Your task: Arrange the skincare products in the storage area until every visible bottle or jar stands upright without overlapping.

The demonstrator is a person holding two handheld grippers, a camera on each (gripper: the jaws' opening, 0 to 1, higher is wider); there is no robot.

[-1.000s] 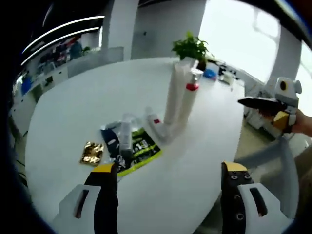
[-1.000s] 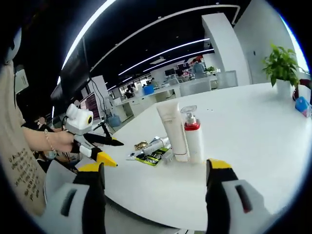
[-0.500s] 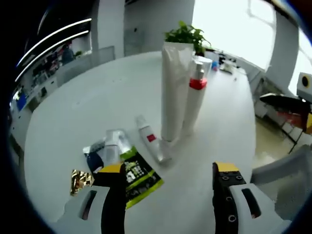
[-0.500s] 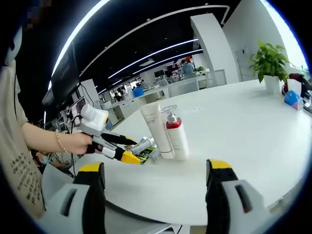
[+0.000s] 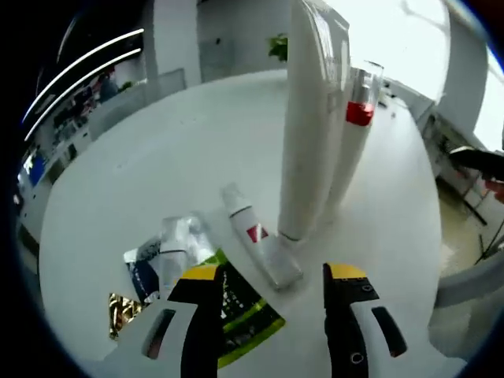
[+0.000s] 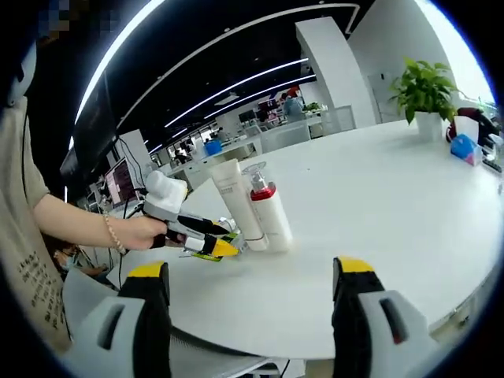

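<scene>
Where the tall tube rises, its top is cropped

The table has a smooth, matt white top with soft sheen. Just ahead of the left gripper lies a small white tube of glossy plastic, its crimped end silvery. Beyond it stand a tall white tube of satin plastic and a pump bottle, glossy white with a clear cap. By the left jaw lie a glossy printed sachet and a crinkled gold foil packet.
</scene>
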